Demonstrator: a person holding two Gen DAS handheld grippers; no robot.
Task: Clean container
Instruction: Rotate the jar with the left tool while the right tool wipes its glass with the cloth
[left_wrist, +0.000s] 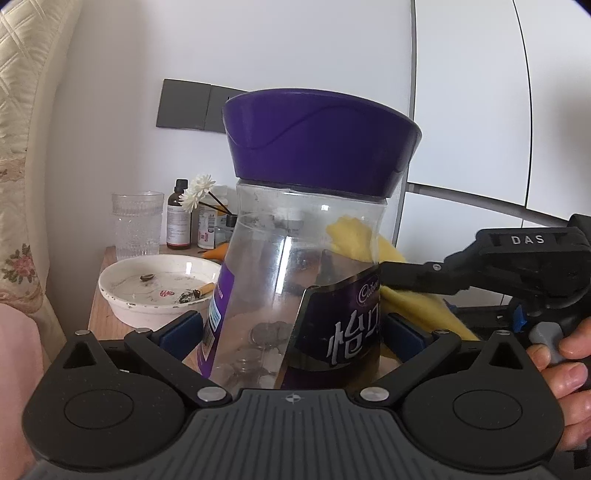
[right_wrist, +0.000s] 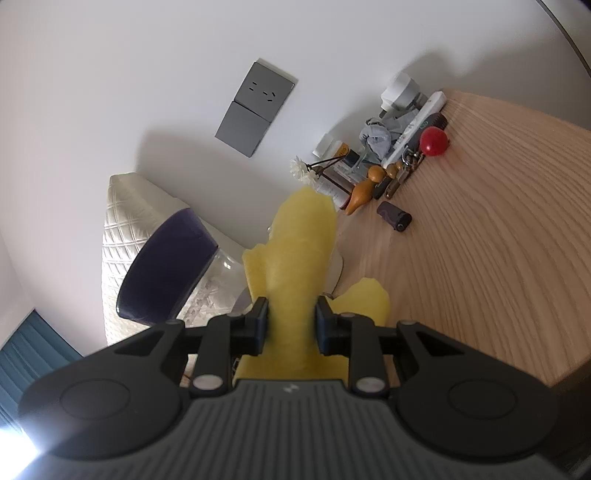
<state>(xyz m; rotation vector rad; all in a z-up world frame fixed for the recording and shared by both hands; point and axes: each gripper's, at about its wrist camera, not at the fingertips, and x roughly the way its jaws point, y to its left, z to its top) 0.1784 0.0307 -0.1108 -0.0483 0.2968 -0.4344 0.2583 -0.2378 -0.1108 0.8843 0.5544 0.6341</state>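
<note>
A clear plastic jar with a purple lid and a dark label holds several coins at its bottom. My left gripper is shut on the jar's lower body and holds it upright. My right gripper is shut on a yellow cloth. In the left wrist view the right gripper presses the yellow cloth against the jar's far right side. In the right wrist view the jar and its lid lie left of the cloth.
A wooden bedside table carries a white dish with a cigarette butt, a ribbed glass, a brown bottle, white flowers, a red ball and small clutter by the wall. A quilted headboard stands left.
</note>
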